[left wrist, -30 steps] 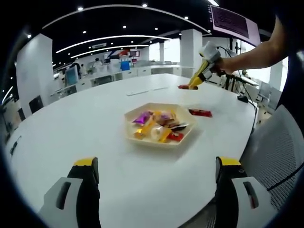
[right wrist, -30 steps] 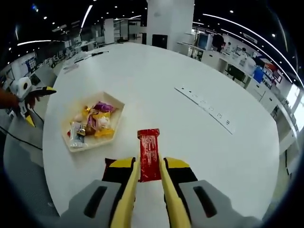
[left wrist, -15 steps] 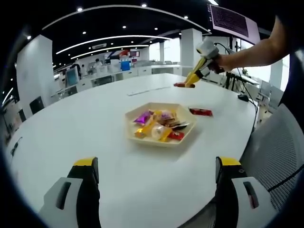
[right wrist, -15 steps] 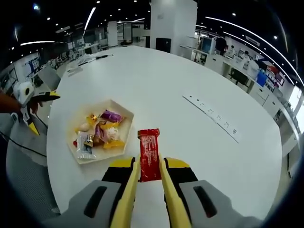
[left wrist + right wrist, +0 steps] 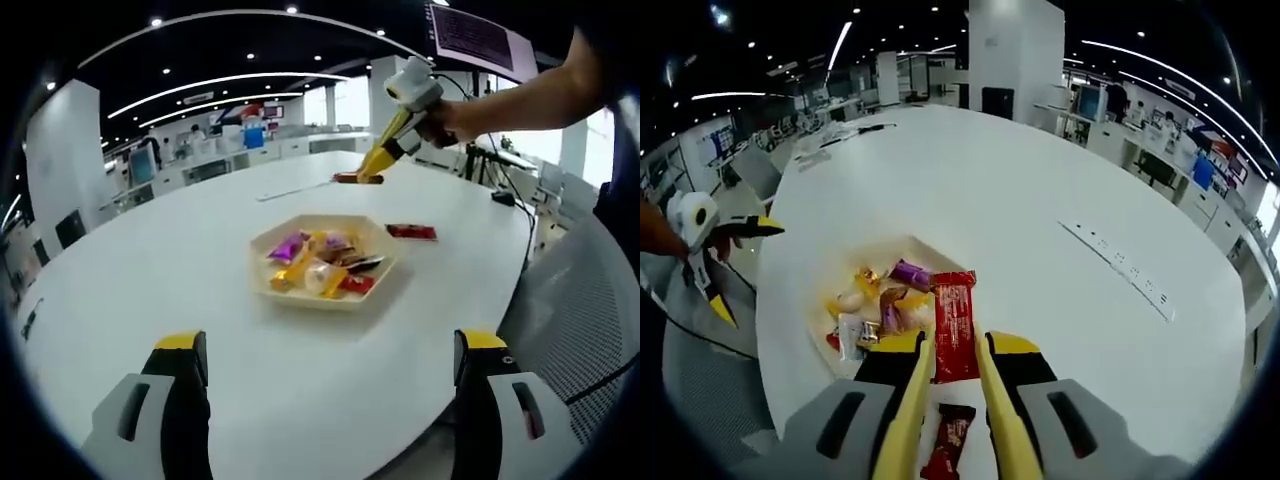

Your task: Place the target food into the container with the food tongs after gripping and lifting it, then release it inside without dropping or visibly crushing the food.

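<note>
**Snack bar carried in over the tray**

Since a second ago I have swung the right gripper (image 5: 954, 352) toward the tray (image 5: 923, 247); then the red snack bar (image 5: 954, 325) hung over bare table beside it, now its top end overlaps the tray's near edge in the right gripper view. The left gripper (image 5: 332, 372) has stayed low and wide open, holding nothing, its jaws standing well apart at the table's (image 5: 150, 270) near side.

The right jaws are narrow, pinched on the bar's lower half, and the bar stands straight up between them, lifted clear of the table. In the left gripper view I see the bar (image 5: 357, 179) held out from the right gripper (image 5: 375, 165), up beyond the tray (image 5: 265, 290).

To finish well, I judge I should bring the bar over the tray's middle, lower it close above the wrapped sweets (image 5: 872, 306), and only then ease the jaws apart, without extra squeeze. A second red bar (image 5: 946, 456) lies on the table beneath my jaws, beside the tray.
</note>
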`<state>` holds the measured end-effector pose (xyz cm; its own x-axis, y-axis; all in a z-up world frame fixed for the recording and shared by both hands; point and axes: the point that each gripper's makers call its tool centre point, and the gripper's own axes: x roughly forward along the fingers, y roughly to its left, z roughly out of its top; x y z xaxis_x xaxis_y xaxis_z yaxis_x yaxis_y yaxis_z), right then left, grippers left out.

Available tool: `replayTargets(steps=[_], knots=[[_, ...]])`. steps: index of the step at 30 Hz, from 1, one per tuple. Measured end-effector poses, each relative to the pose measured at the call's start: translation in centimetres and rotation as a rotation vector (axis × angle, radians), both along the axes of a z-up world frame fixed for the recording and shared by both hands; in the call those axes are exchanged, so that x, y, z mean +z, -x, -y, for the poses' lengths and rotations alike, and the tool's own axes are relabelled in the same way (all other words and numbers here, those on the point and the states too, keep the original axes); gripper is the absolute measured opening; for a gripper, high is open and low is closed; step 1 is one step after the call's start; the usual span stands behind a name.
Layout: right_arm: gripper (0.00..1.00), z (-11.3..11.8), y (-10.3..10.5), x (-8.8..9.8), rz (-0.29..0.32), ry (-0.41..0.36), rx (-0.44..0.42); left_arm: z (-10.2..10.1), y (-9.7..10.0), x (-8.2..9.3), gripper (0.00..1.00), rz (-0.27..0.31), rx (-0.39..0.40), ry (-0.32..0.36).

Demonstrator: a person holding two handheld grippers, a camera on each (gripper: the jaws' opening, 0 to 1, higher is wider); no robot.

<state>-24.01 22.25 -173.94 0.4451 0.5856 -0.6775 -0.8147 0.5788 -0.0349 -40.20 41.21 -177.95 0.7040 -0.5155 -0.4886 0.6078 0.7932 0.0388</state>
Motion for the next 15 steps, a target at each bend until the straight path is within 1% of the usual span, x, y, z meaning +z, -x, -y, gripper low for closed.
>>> replayTargets(steps=[3,6,10,15], knots=[[0.23,-1.1,0.4,0.1,0.004,0.003,0.023,-0.2,-0.1,0.1,0.99,-0.006,0.013,0.014],[0.23,-2.0,0.7,0.2,-0.002,0.001,0.029,0.0,0.0,0.1,0.99,0.002,0.002,0.005],[0.23,-3.7,1.3,0.1,-0.003,0.003,0.051,0.1,0.0,-0.2,0.99,-0.012,-0.008,0.003],[0.23,-5.8,2.1,-0.5,-0.006,0.011,0.083,-0.3,-0.2,0.2,0.99,0.004,0.014,0.006]])
